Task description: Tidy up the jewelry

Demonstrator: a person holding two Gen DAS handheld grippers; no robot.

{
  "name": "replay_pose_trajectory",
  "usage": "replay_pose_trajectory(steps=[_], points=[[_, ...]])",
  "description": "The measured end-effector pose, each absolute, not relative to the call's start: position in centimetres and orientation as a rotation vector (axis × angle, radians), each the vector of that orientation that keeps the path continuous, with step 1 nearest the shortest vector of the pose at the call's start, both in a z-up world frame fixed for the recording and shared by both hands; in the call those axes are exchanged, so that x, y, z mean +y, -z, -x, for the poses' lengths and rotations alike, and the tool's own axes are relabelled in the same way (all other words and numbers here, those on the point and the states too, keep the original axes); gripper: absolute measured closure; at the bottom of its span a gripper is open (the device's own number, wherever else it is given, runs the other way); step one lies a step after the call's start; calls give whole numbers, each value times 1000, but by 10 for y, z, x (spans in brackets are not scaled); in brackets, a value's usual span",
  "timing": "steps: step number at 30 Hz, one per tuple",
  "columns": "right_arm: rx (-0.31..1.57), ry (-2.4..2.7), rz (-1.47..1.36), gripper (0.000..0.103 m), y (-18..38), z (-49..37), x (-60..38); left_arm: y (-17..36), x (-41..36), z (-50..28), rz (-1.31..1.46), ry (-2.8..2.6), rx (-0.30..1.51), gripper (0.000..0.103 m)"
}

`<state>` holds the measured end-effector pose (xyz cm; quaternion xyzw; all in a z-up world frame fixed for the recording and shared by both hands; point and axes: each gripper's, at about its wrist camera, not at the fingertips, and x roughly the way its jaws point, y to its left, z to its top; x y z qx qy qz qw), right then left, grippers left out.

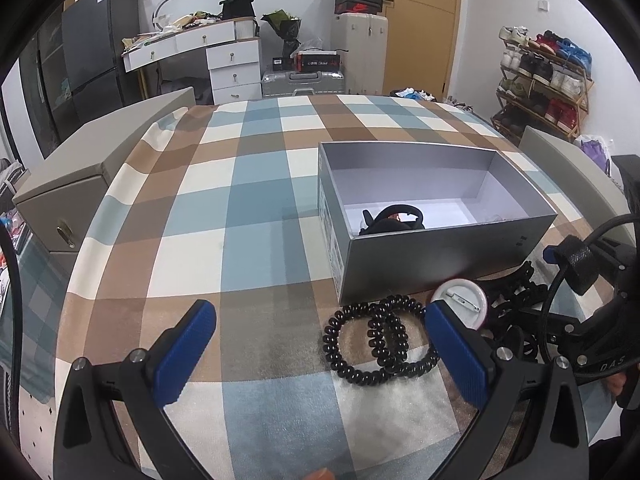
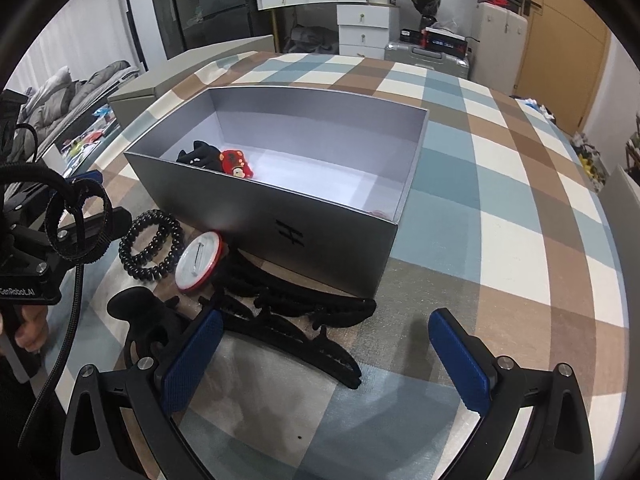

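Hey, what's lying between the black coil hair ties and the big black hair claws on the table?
A round pin badge, white back up with a red rim, lies between the coil hair ties and the hair claws; the right wrist view shows it best.

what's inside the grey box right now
In the box: a black hair accessory with a small red piece against it, at one end. Something small shows at the opposite corner, mostly hidden by the near wall. The rest of the visible floor is bare.
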<state>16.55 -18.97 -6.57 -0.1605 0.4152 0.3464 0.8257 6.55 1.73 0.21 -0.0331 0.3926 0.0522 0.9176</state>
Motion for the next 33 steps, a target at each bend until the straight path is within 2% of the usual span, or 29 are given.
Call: replay_pose_trajectory(steps=[15,33], points=[[870,-748,340,0,64,-157,-176,1,15,-66,54,-103,824,1],[939,-732,363,0,66,-167,-192,5,15,-68,47,-100,839,1]])
